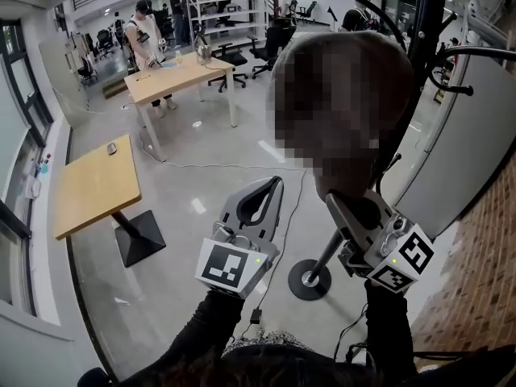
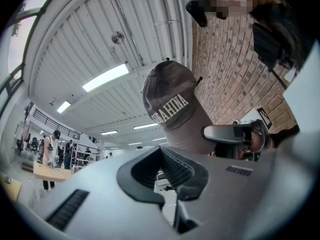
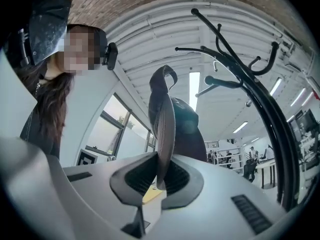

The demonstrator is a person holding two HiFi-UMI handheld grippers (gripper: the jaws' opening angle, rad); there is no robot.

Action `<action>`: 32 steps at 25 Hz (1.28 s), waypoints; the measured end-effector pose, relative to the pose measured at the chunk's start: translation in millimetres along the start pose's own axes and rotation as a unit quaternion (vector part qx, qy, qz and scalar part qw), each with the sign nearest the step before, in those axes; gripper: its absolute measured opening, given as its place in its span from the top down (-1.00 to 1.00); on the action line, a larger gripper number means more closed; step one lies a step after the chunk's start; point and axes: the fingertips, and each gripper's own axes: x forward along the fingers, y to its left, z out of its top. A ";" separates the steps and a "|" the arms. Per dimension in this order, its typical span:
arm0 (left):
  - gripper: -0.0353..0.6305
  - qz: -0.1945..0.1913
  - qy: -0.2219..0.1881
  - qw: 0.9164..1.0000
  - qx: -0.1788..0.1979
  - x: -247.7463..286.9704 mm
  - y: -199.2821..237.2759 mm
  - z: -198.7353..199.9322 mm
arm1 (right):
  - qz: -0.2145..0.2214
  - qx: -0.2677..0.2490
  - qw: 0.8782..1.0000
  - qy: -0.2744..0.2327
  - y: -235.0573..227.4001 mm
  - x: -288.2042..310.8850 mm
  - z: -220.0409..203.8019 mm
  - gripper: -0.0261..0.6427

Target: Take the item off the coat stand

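A dark cap with white lettering (image 2: 170, 99) is held up in front of me; a mosaic patch covers most of it in the head view. My right gripper (image 1: 343, 208) is shut on the cap's brim (image 3: 164, 129), which stands edge-on between the pads. The cap's crown (image 3: 186, 126) hangs left of the black coat stand (image 3: 270, 114) and apart from its hooks. The stand's pole (image 1: 419, 55) rises at the right and its round base (image 1: 310, 279) sits on the floor. My left gripper (image 1: 270, 185) is shut and empty, just left of the cap and below it.
A white panel (image 1: 468, 151) and a brick wall (image 1: 484, 280) close in on the right. Two wooden tables (image 1: 176, 75) (image 1: 95, 185) stand to the left, with people (image 1: 147, 35) and office chairs further back. A cable (image 1: 278, 256) trails over the grey floor.
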 end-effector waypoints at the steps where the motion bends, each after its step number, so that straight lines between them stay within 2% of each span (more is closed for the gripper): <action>1: 0.88 0.002 0.001 1.000 0.001 -2.1 2.1 -1.6 | -0.001 0.003 1.000 0.004 1.2 0.7 -6.9 0.84; 10: 0.88 0.001 0.014 1.000 0.000 -13.3 -1.0 -12.4 | -0.032 0.011 0.999 0.029 0.5 -13.0 -46.6 0.84; 19: 0.88 -0.009 0.032 0.999 -0.007 -21.2 -18.2 -25.6 | -0.067 0.028 0.997 0.040 4.1 -41.1 -67.3 0.84; 32: 0.88 -0.024 0.046 0.998 -0.020 -24.3 -45.3 -41.6 | -0.136 0.024 0.990 0.043 2.5 -78.9 -74.3 0.84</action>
